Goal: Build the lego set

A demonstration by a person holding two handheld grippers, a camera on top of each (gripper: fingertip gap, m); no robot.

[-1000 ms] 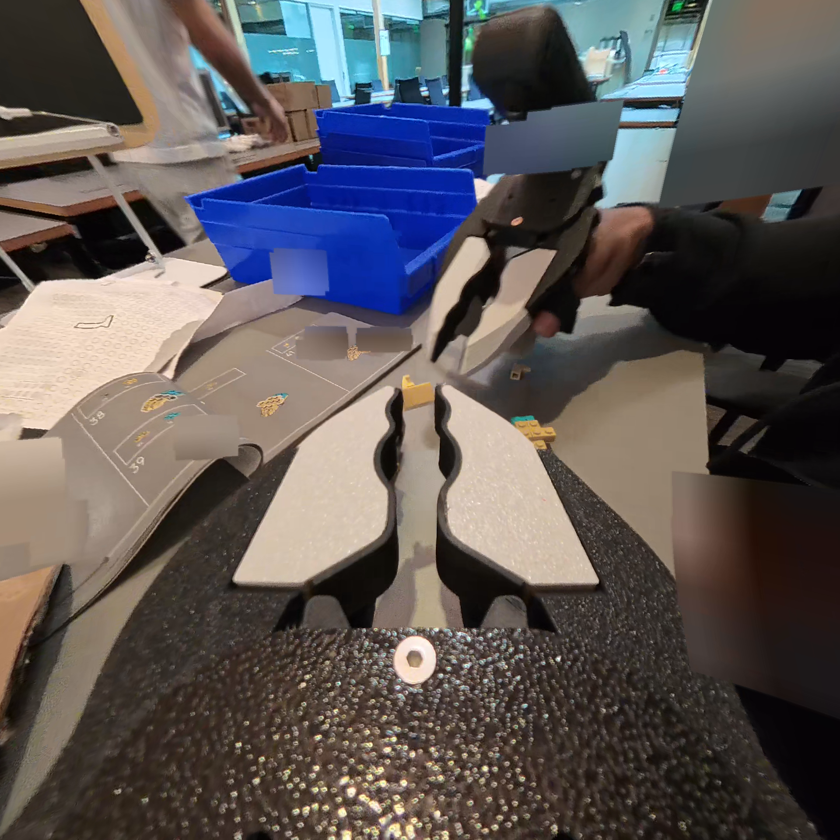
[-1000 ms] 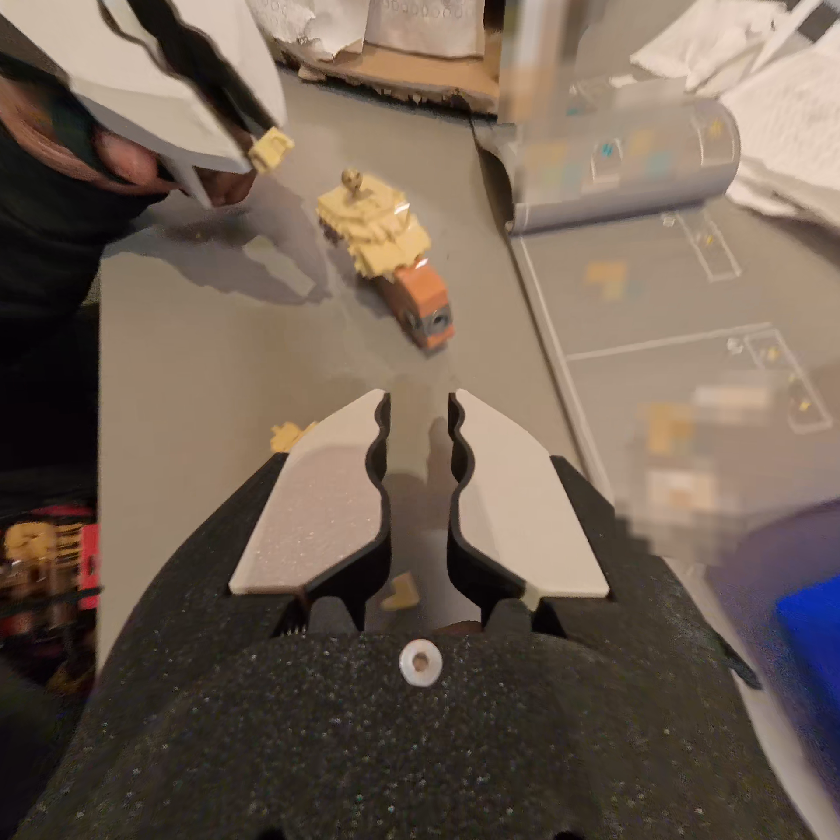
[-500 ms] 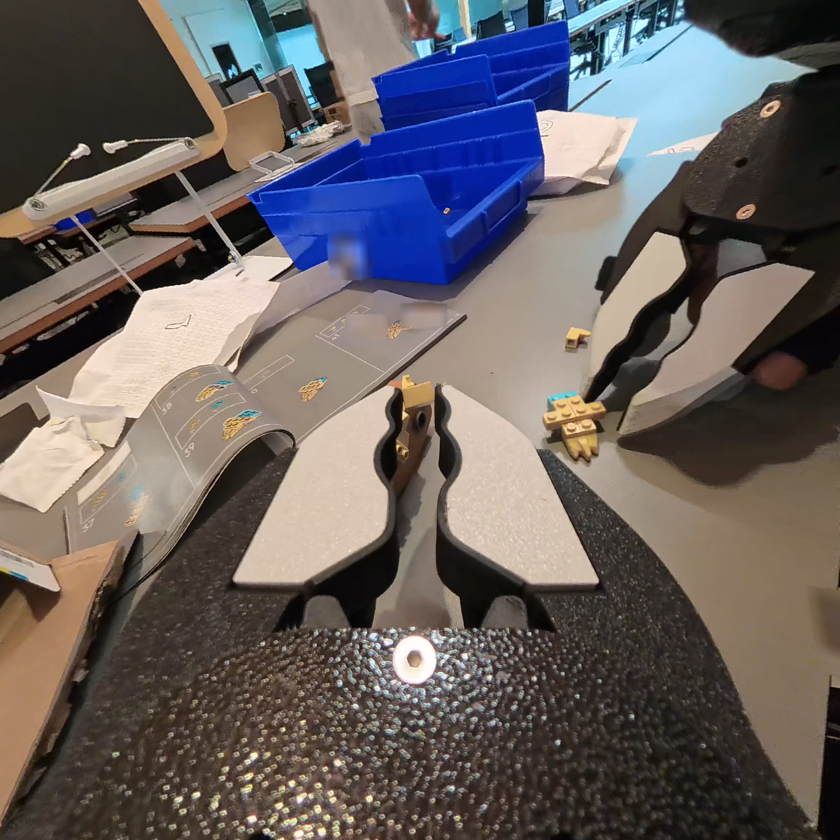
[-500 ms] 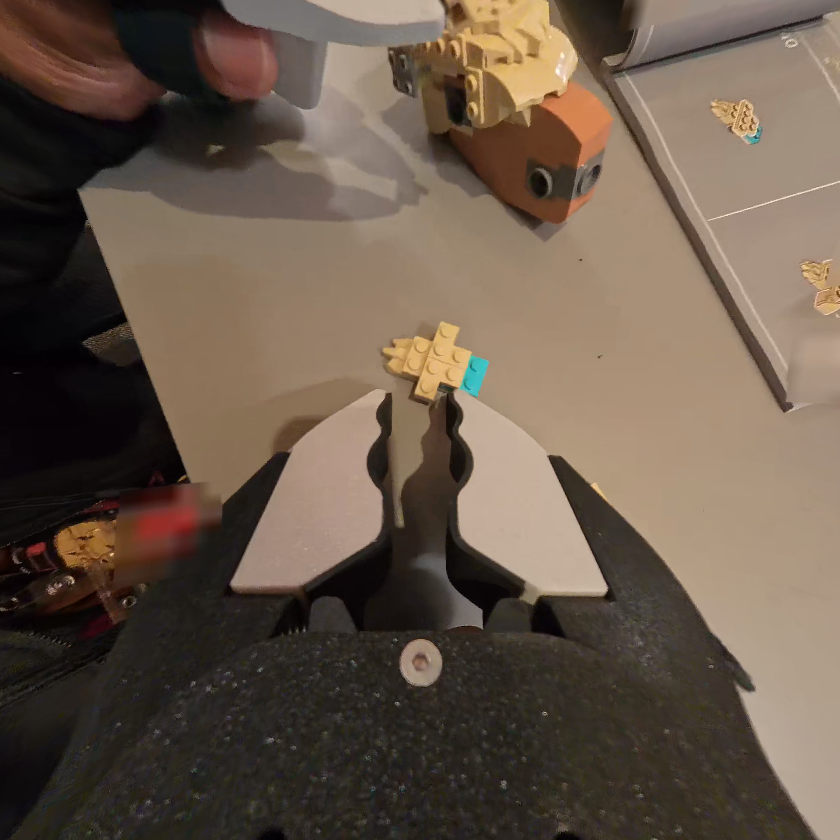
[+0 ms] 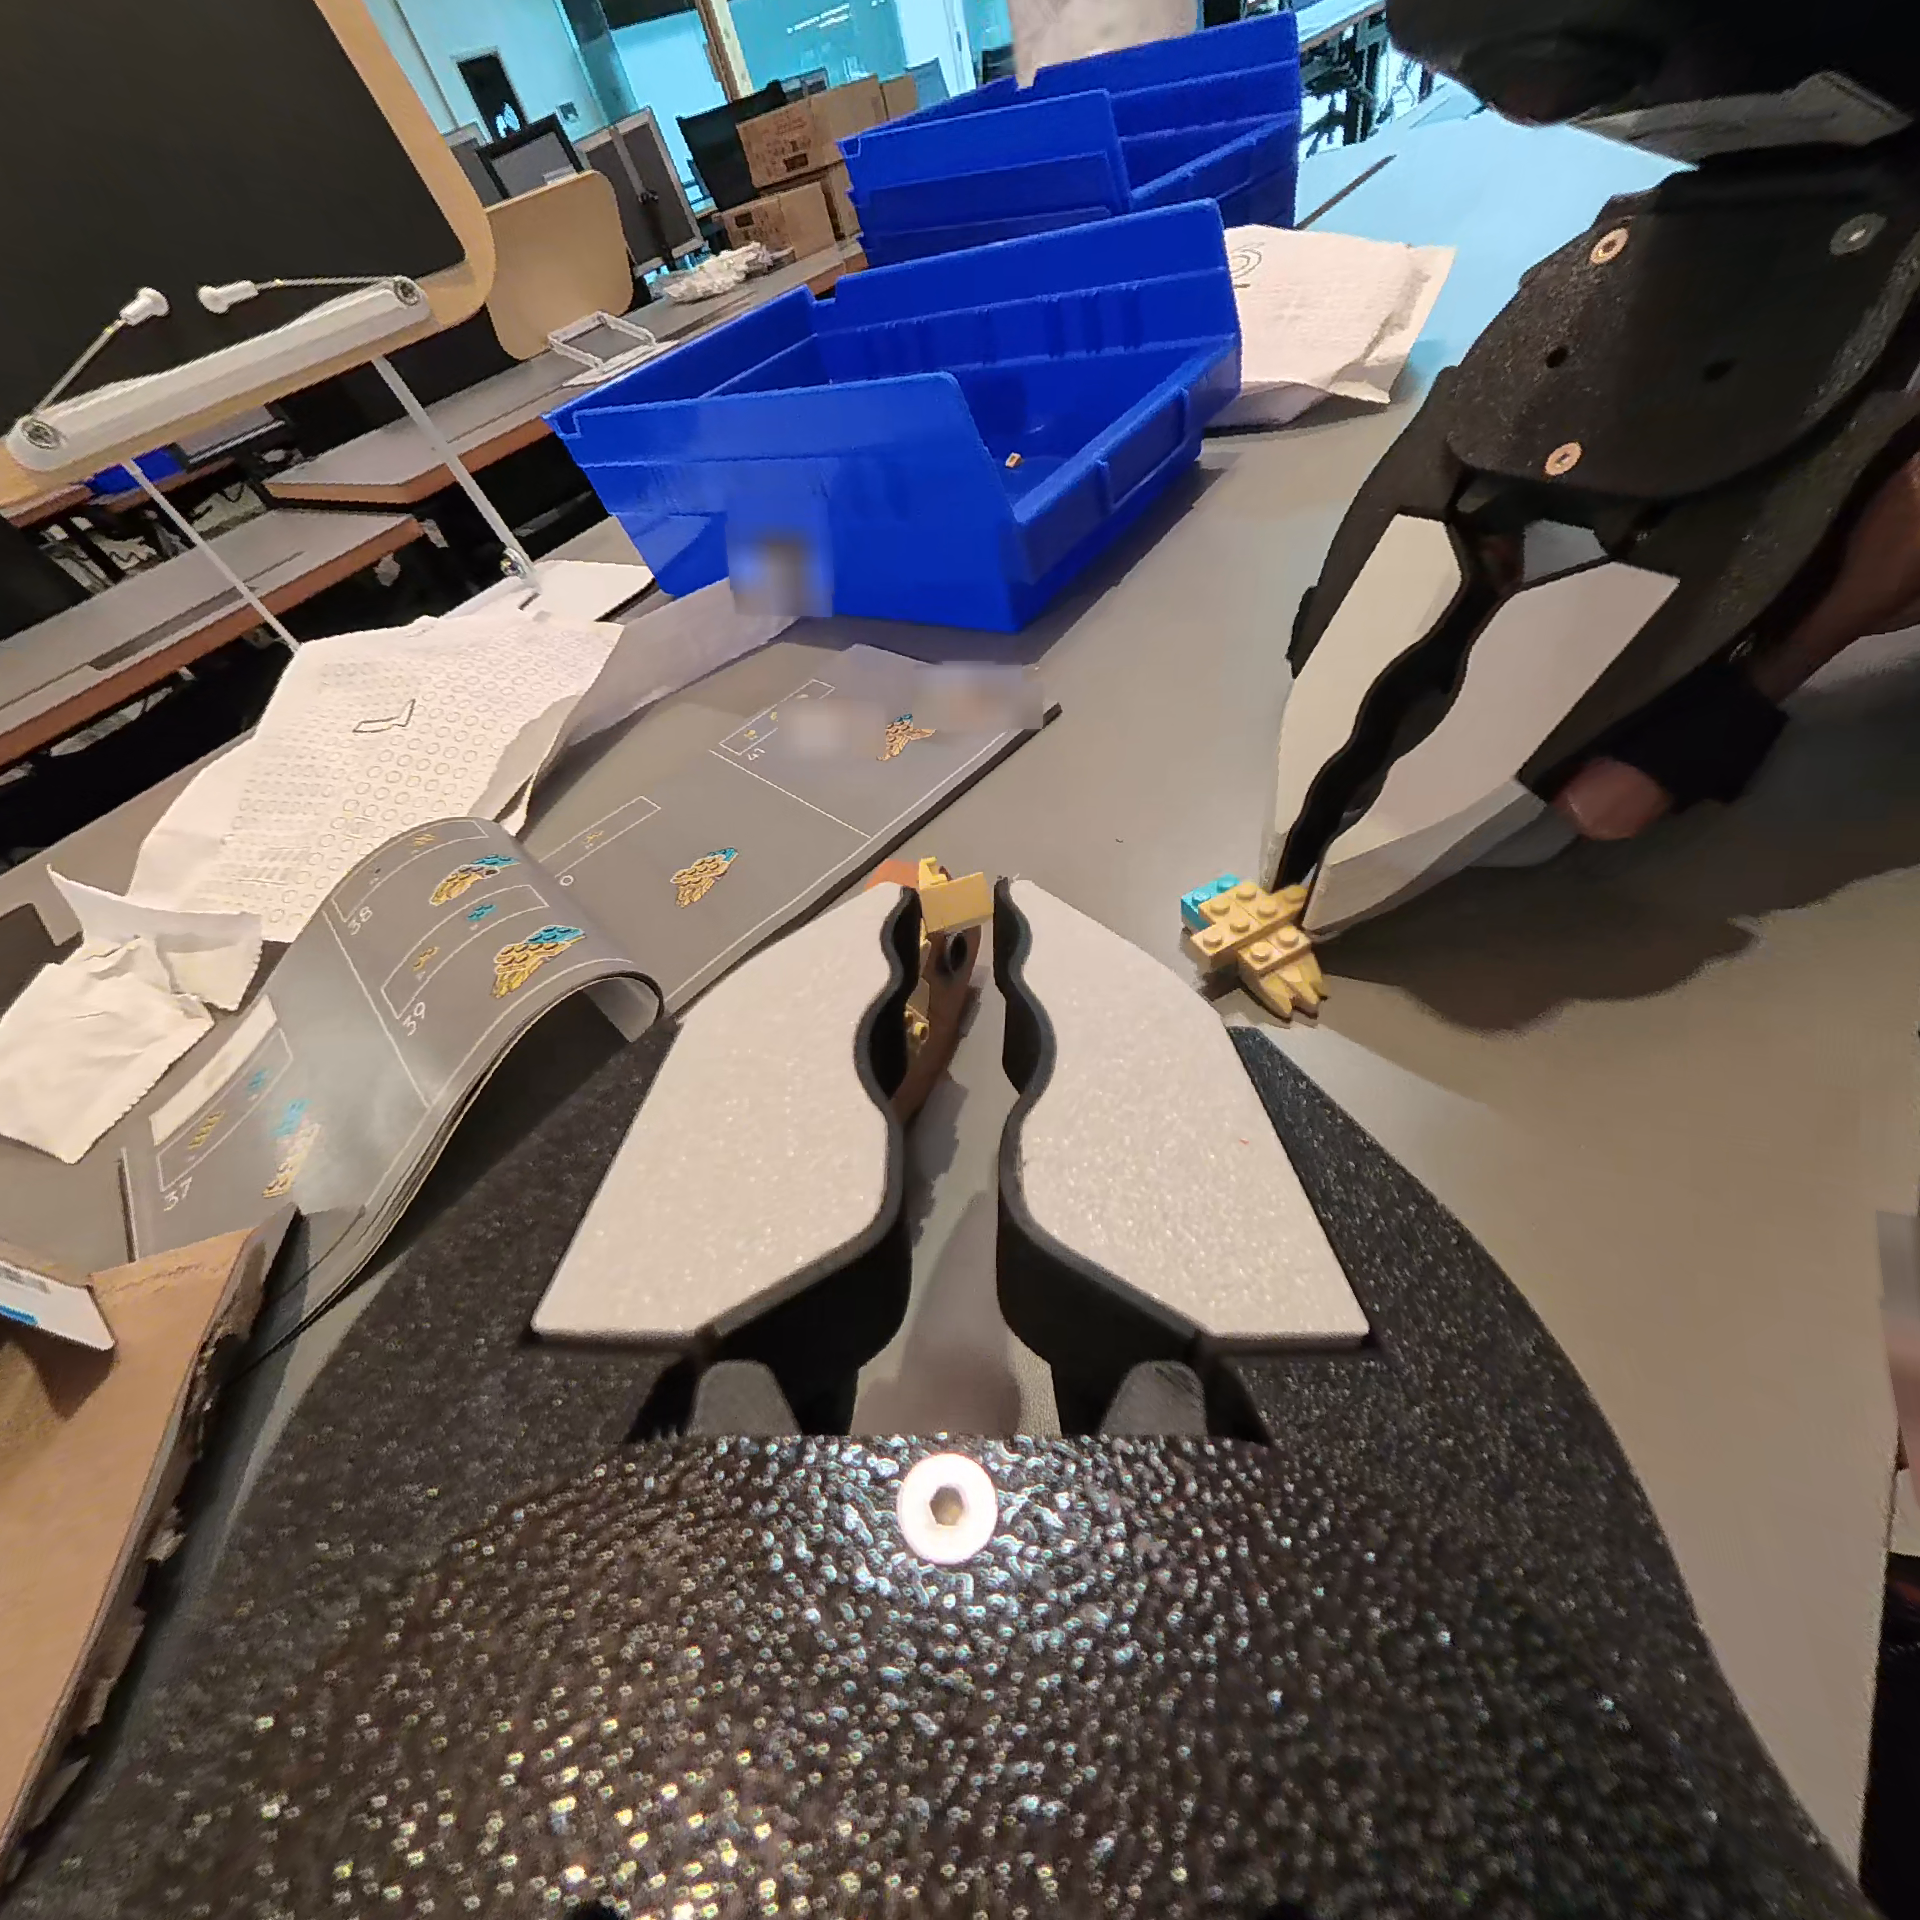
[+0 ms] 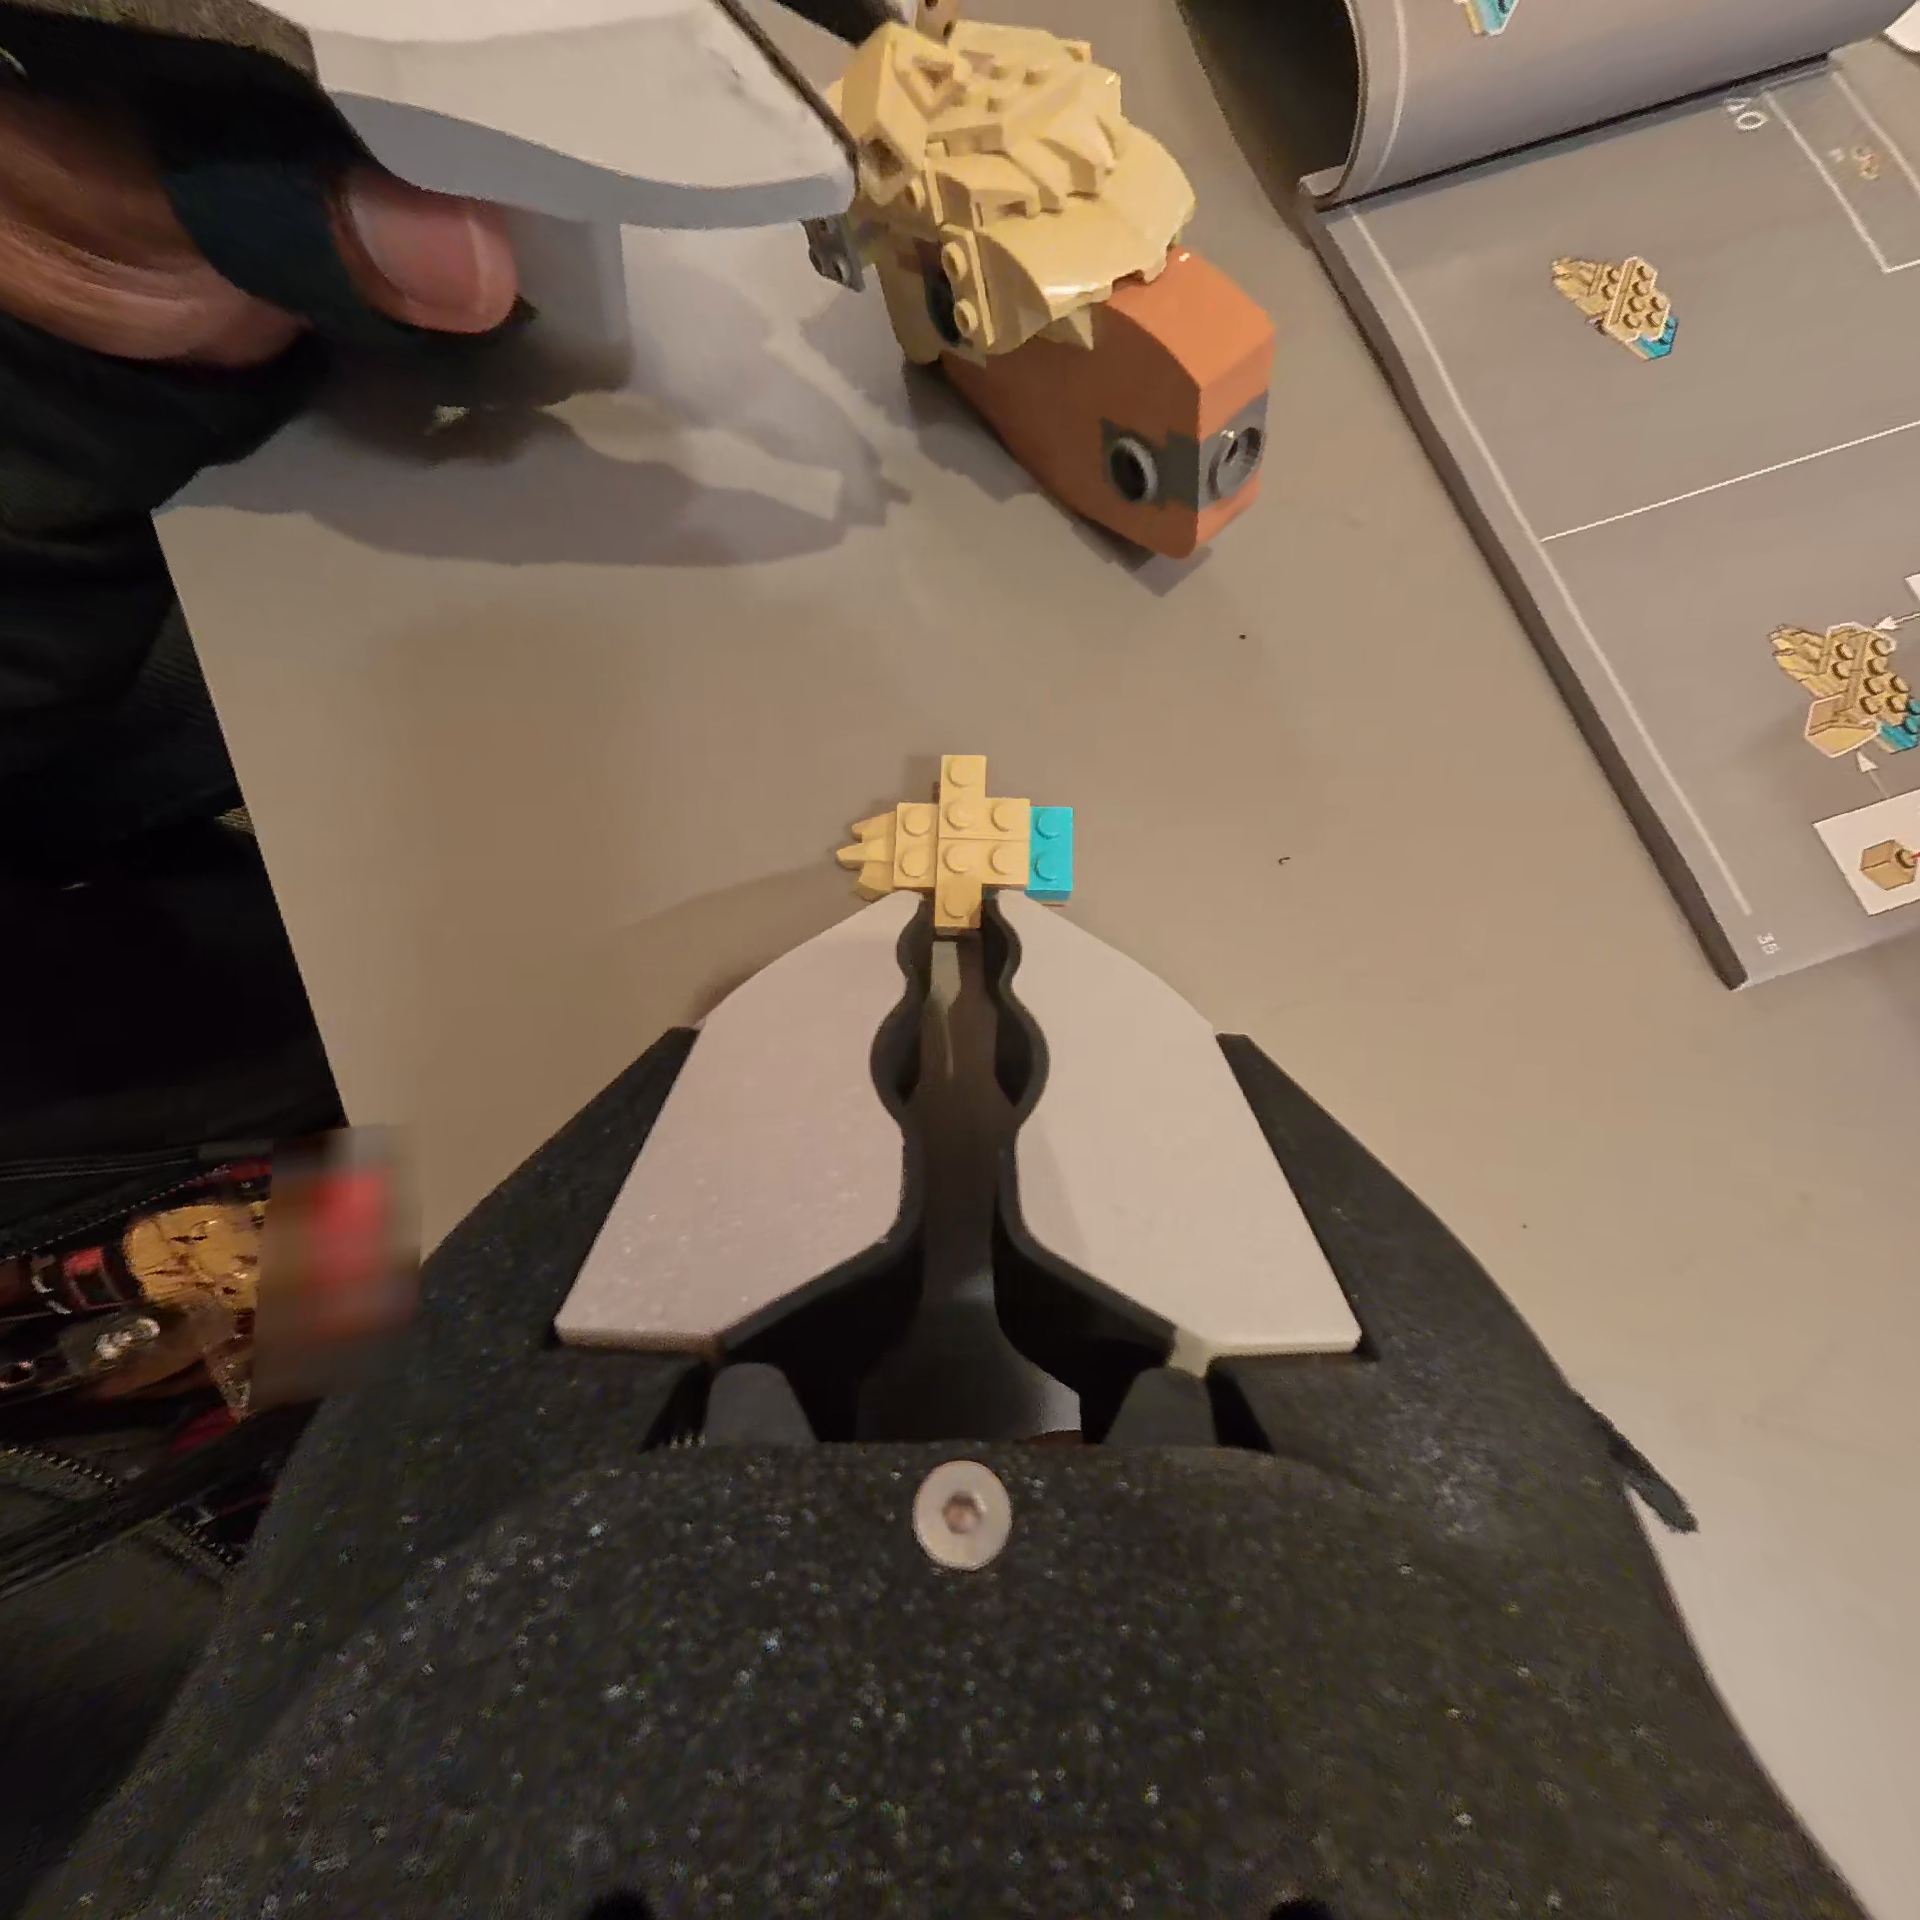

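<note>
Right gripper (image 6: 961, 920) clamps the near tab of a tan-and-teal brick piece (image 6: 961, 847) lying on the grey table (image 6: 623, 727), while left gripper (image 5: 951, 909) grips the tan-and-brown brick model (image 6: 1049, 270) beside an open instruction booklet (image 5: 727, 821).

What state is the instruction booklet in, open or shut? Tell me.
Open. The instruction booklet lies spread on the table, printed pages up, with its near pages curling upward.
</note>
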